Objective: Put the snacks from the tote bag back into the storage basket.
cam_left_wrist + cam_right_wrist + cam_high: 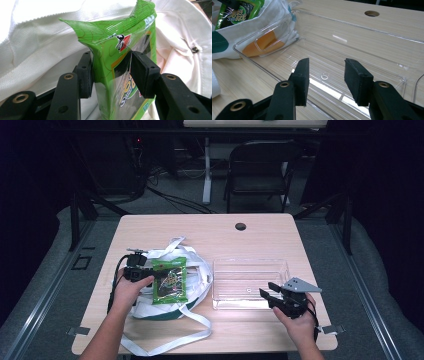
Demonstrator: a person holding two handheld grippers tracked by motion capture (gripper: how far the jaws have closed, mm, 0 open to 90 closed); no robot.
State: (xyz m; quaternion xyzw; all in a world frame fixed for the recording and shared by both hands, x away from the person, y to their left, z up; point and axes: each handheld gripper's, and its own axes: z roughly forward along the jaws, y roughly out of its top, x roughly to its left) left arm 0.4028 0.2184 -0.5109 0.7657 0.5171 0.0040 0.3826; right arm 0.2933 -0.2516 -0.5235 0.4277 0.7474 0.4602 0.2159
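The green snack packet [120, 62] carries a small red, white and black logo near its top edge and, lower down, yellow and white lettering on a dark window; the white word under it begins with "S", but the rest is too blurred and creased to read. In the right gripper view the same packet [238, 12] shows light characters above a line of small Latin letters on a green oval, also too small to make out.

The left claw [112, 71] is clamped on this packet: its two black pads press the film from either side, just below the crumpled top, and the plastic buckles between them. In the high view the packet [170, 281] lies over the white cloth bag [195, 270] at the left half of the wooden surface [260, 227], with the left claw [150, 279] gripping it at its left edge and the person's left hand [127, 292] behind it. The bag's long white straps [170, 340] trail toward the near edge, and a dark green patch shows at its near side.

The right claw [325, 78] stands apart with nothing between its pads. It hovers at the near right corner of the clear plastic tray [374, 32], pointing into it. In the high view the tray [285, 265] sits just right of the bag, and the right claw [267, 295] is at its near rim, well apart from the packet.
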